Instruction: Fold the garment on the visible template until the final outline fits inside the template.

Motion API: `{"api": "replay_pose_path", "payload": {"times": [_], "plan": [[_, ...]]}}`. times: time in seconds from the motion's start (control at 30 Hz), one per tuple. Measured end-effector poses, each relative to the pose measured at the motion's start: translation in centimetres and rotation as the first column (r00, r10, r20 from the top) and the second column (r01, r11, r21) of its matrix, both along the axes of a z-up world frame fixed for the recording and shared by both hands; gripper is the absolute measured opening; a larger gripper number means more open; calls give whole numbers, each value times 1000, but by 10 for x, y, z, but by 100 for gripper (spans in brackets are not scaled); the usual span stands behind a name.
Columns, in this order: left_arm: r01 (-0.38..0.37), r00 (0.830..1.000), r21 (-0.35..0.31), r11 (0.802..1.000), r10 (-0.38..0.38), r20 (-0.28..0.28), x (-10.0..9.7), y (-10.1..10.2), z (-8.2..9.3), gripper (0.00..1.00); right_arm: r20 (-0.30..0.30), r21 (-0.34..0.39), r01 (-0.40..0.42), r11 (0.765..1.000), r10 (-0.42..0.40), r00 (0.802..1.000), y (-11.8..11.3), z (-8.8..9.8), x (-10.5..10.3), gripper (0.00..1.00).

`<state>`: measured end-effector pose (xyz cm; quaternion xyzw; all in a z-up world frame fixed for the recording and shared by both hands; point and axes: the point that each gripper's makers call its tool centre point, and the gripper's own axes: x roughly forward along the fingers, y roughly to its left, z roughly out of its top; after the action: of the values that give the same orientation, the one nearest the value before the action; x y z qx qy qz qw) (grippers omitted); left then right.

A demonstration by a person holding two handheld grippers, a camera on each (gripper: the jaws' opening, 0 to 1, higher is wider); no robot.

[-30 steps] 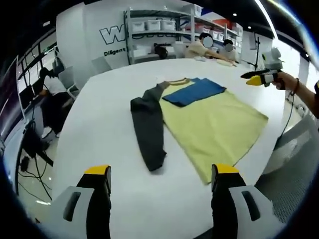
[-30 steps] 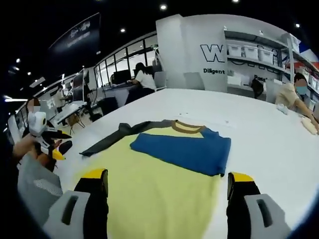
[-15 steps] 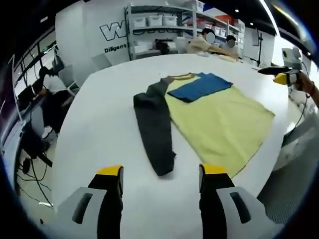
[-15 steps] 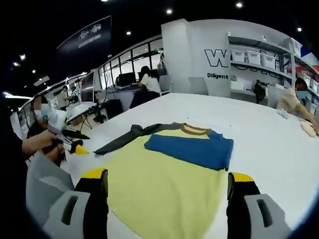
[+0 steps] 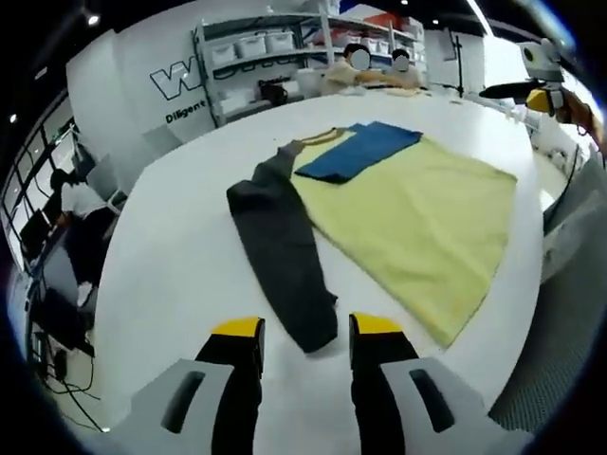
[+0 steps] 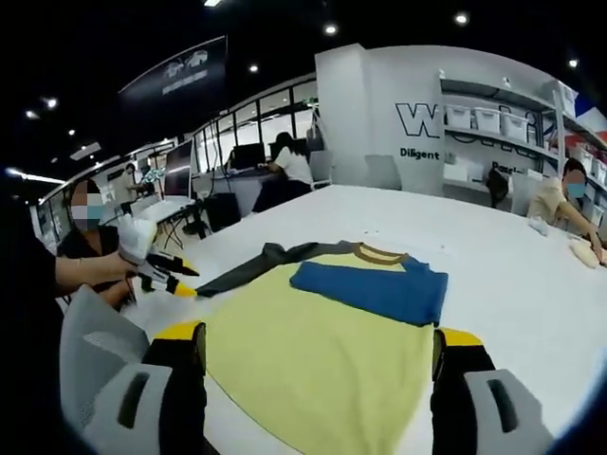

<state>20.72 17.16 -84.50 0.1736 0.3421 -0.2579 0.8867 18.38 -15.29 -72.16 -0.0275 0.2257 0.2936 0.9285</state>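
The left gripper [image 5: 305, 329] hung with jaws narrowly parted, empty, just above the dark sleeve's [image 5: 282, 248] cuff; the right gripper [image 6: 319, 336] gaped wide, empty, over the yellow garment [image 6: 322, 355] lying flat on the white table [image 5: 180, 275], blue sleeve [image 6: 372, 290] folded across

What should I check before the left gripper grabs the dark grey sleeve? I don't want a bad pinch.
1. Left gripper jaws apart: ok, partly closed but nothing between them.
2. Dark grey sleeve end lies just ahead of the jaws: ok.
3. Blue sleeve already folded across the yellow shirt body: ok.
4. Right gripper open above the yellow hem: ok.
5. Template outline on the white table: cannot tell.
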Motion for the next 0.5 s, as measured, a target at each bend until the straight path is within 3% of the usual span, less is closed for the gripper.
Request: {"api": "replay_pose_path", "payload": {"times": [0.33, 0.5], "plan": [[-6, 1000, -39, 999, 7, 3, 6, 0, -2, 0, -21, -10, 18, 1000, -19, 1000, -5, -5, -2, 93], [-7, 1000, -62, 998, 8, 16, 9, 1, 6, 0, -30, -6, 16, 1000, -16, 999, -5, -8, -2, 93]]}}
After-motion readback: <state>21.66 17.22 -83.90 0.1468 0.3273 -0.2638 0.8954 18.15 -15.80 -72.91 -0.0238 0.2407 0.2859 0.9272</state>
